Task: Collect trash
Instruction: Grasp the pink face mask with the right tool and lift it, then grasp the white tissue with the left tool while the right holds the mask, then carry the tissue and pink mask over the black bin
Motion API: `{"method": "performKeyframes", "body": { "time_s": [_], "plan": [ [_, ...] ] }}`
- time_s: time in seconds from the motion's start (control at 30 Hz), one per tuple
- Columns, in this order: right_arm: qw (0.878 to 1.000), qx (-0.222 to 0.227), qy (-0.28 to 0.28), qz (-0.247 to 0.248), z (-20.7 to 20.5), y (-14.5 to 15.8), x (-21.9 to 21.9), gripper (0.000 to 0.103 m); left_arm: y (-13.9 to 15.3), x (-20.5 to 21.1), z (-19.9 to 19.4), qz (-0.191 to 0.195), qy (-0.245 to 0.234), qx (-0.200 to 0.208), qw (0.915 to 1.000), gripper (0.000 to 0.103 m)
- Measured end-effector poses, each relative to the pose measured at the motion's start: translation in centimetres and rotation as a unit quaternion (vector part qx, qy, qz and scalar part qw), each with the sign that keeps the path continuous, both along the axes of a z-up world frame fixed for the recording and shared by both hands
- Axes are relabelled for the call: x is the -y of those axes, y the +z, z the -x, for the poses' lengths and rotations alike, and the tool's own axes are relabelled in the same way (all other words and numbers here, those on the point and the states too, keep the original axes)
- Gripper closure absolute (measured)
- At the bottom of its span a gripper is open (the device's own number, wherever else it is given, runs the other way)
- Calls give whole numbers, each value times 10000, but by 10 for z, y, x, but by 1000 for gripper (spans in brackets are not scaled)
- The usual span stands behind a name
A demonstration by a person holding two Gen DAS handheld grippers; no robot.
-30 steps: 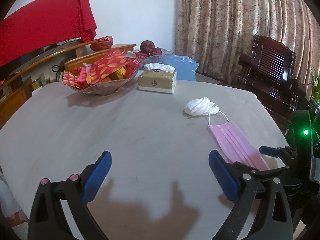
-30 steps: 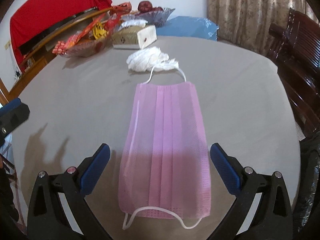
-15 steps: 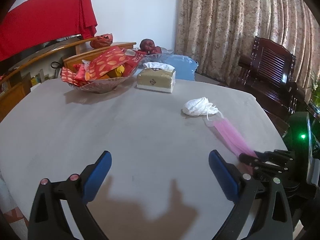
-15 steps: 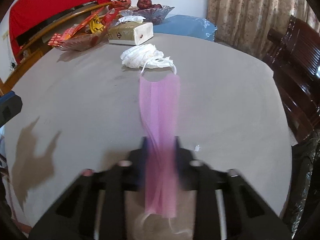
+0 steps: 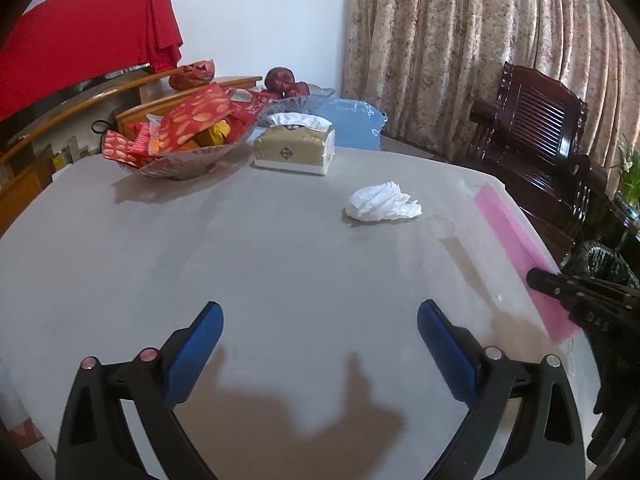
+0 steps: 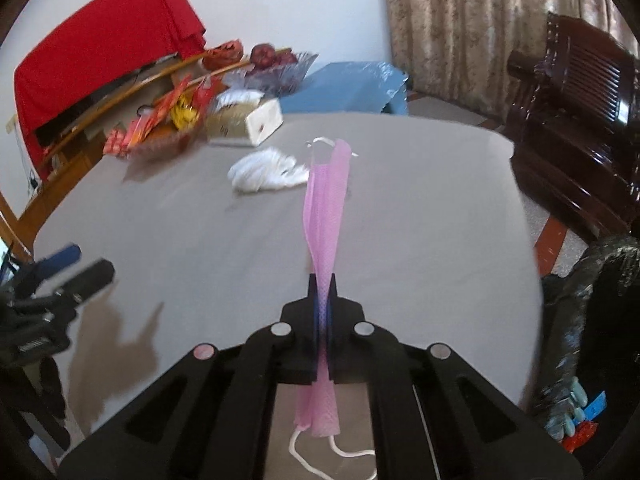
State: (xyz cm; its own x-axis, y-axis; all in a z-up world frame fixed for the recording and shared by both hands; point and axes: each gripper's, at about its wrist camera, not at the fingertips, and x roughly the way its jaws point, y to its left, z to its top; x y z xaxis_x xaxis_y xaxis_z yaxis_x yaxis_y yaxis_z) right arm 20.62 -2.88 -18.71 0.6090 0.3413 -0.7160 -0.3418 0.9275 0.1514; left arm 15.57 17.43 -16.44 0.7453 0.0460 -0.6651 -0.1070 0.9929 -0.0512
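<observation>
Right tongs [image 6: 322, 300] pinch the pink pleated face mask [image 6: 326, 216] above the grey bench [image 5: 280, 264], left tongs [image 5: 320, 336] wide and empty; next, I judge, carry it to the black bin bag [image 6: 592, 304].

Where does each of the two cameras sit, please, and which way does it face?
Left wrist: on the left gripper, above the table, facing the tissue box; its blue fingers show, spread.
Right wrist: on the right gripper, facing likewise; fingers pinch the pink mask.
Shared: crumpled tissue, mask, snack bowl.
</observation>
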Motion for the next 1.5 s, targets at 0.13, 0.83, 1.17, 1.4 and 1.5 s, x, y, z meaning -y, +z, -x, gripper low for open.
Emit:
{"method": "performKeyframes", "body": {
  "time_s": [0.13,0.83,1.17,1.4,1.5],
  "plan": [
    [9998,71,-158,-11,-23,1,6,101,2,8,-20,0,-33,139,9999,7],
    [9980,-195,-492,338,-126,-38,2,101,-55,22,-200,455,-184,-713,9962,9],
    [9988,-149,-383,262,-112,-30,0,101,-54,38,-200,419,-590,-758,9945,68],
    [9994,-8,-342,43,-91,0,8,100,-25,50,-158,534,-660,-404,9956,69],
    [9996,64,-279,14,-79,12,11,100,-12,58,-139,356,-715,-313,9963,69]
  ]
}}
